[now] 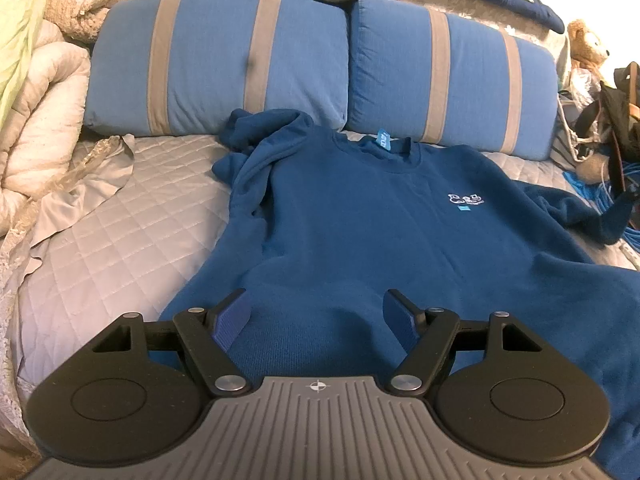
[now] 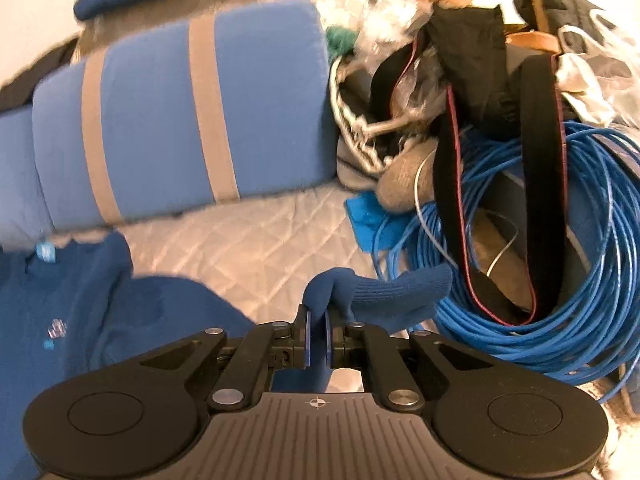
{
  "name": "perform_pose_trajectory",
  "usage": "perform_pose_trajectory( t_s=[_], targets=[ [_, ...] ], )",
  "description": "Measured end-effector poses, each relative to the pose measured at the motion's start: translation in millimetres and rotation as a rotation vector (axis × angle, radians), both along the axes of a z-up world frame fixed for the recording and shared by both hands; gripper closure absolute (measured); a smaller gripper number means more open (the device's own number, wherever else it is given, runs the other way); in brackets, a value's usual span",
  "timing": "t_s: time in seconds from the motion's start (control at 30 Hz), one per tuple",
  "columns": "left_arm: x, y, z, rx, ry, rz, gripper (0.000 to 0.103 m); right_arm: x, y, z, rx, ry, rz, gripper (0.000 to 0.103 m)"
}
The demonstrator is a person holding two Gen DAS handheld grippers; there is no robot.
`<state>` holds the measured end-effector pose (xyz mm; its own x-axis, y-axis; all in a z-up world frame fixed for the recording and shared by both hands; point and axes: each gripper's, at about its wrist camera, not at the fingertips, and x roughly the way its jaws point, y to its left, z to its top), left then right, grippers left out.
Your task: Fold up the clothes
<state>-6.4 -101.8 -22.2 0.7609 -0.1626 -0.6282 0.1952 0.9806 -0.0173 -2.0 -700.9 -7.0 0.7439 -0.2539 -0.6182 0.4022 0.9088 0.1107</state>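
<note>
On the quilted bed (image 1: 120, 248), ahead of both hand-held grippers, a blue sweatshirt (image 1: 360, 240) lies face up, collar toward two striped blue pillows (image 1: 224, 64). Its body is spread flat; one sleeve (image 1: 248, 152) is bunched beside the collar, forward and to the left of the left hand-held gripper (image 1: 316, 312), whose fingers stand wide apart over the hem, holding nothing. The right hand-held gripper (image 2: 318, 334) is clamped on the other sleeve's cuff (image 2: 384, 292), lifted clear of the quilt. Step in hand, as judged: carrying this sleeve, either outward to straighten it or inward across the chest; the frames fit both. The next move calls for keeping the cuff pinched and clear of the coiled blue cable (image 2: 560, 280) just beyond it. The left view alone shows the whole garment and the bunched sleeve; the right view alone shows the grip on the cuff and how close the cable and black strap (image 2: 452, 184) lie.
</note>
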Motion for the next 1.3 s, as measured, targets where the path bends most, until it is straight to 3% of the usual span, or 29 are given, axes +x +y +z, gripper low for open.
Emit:
perform_pose_trajectory(
  t_s=[0.3,0.4,0.57,0.63,0.7,0.9,1.3],
  targets=[
    [3,1,1,-0.006,0.007,-0.001,0.030,60,0,-38,0.039,0.081,0.049,0.093],
    [4,2,1,-0.012,0.011,-0.001,0.030,64,-2,-40,0.062,0.061,0.061,0.090],
    [3,1,1,-0.009,0.012,-0.003,0.030,63,-5,-38,0.107,0.000,0.079,0.060],
    [3,1,1,-0.009,0.013,-0.003,0.030,62,-7,-37,0.125,-0.024,0.086,0.037],
    [3,1,1,-0.006,0.013,-0.003,0.030,60,-9,-35,0.141,-0.051,0.088,0.032],
    [3,0,1,-0.002,0.011,-0.001,0.030,35,-51,-25,0.160,-0.093,-0.032,0.032],
    [5,-5,1,0.038,0.020,0.010,0.030,35,-91,-83,0.365,-0.068,-0.060,0.035]
  ],
)
